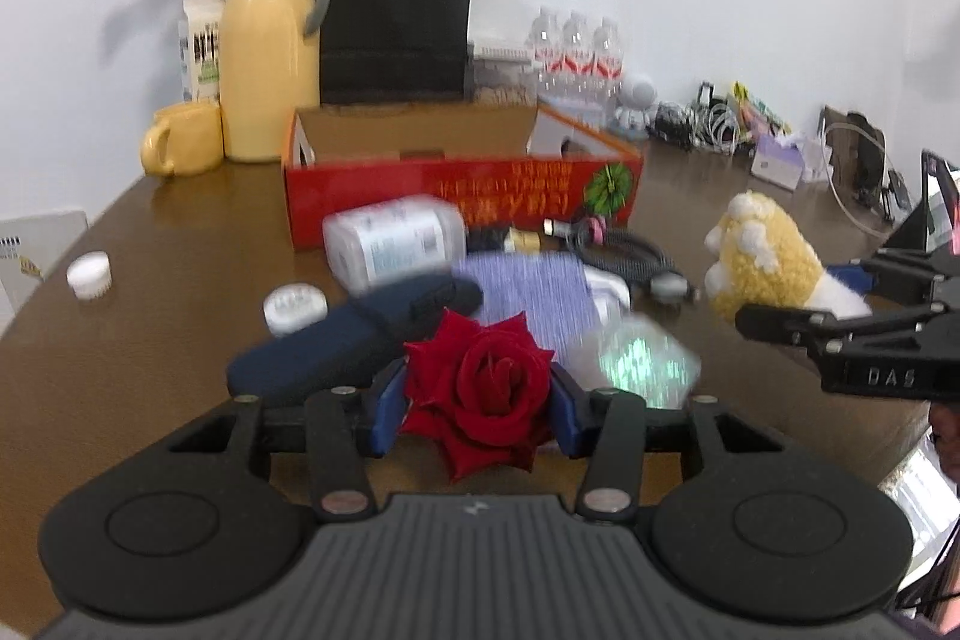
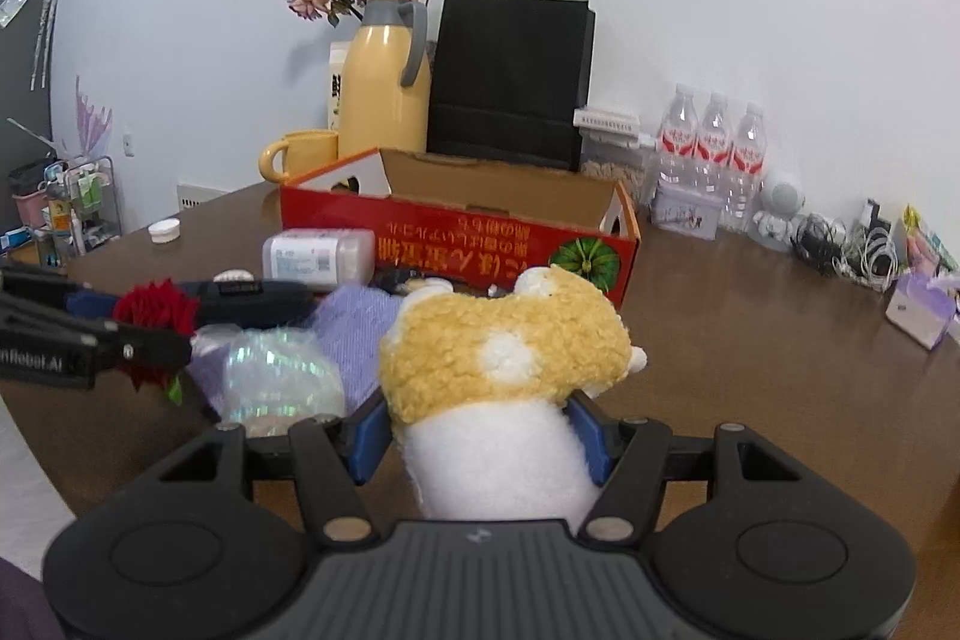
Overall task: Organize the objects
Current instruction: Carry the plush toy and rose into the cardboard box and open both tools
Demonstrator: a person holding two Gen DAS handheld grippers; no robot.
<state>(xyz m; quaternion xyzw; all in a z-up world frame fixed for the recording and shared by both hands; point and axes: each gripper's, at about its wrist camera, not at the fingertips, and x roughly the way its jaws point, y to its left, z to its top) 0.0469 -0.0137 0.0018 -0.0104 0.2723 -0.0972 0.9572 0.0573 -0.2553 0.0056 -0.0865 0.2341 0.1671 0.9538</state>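
Observation:
A red rose (image 1: 480, 391) sits between the blue pads of my left gripper (image 1: 477, 406), which is shut on it just above the brown table (image 1: 180, 280). My right gripper (image 2: 480, 436) is shut on a yellow and white plush toy (image 2: 504, 352), held over the table's right side. The same plush toy (image 1: 762, 259) and the right gripper (image 1: 840, 316) show at the right of the left wrist view. An open red cardboard box (image 1: 456, 196) stands behind the pile. A dark blue case (image 1: 354, 334), a purple cloth (image 1: 528, 292), a white bottle (image 1: 396, 238) and a shiny wrapped packet (image 1: 648, 364) lie in front of it.
A yellow thermos (image 1: 270, 58), a yellow mug (image 1: 180, 139), a black paper bag (image 1: 396, 16) and water bottles (image 1: 576, 46) line the back. Two white lids (image 1: 90, 274) rest at the left. Cables and small items (image 1: 720, 124) crowd the far right edge.

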